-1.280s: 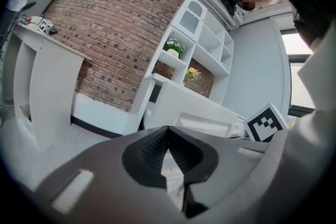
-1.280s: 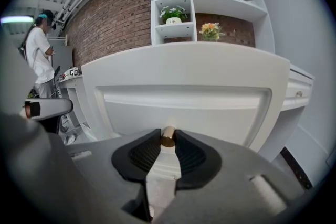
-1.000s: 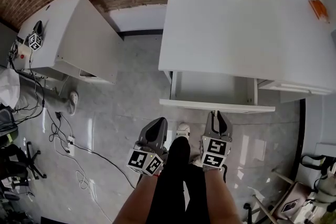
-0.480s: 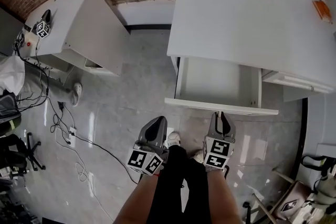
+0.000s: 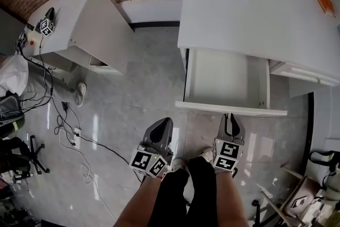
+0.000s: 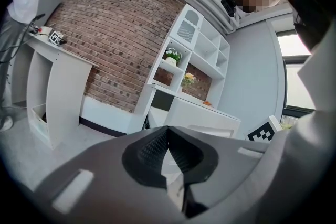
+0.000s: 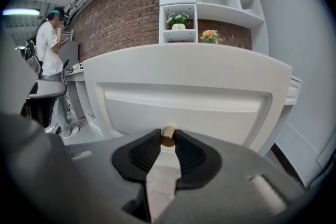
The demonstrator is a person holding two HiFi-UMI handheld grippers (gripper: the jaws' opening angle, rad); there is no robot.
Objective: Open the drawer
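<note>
- White drawer (image 5: 226, 82): it stands well out of the desk (image 5: 255, 18), with its empty box open to the head view and its front panel on the side nearest you.
- Tan knob (image 7: 168, 132): it sits at the middle of that front panel, and your right gripper (image 5: 229, 117) is clamped on it, one ribbed pad on each side with the knob pinched near the tips.
- Your left gripper (image 5: 164, 122) is closed on nothing. Its pads meet at the tips and only floor and distant furniture show beyond them.
- The right hand is the one on the drawer. The left hangs off to the side, level with the right, clear of the front panel and touching nothing.
- The relation that counts is this: the front panel's long axis runs across you, left to right, while the drawer slides at right angles to it, from the desk straight toward your body.
- The drawer lies directly ahead of the right gripper, so any further pull should probably come straight back along that sliding line. A sideways drag could rack the box in its runners.
- Judging by how much of the box is showing, little travel seems left.
</note>
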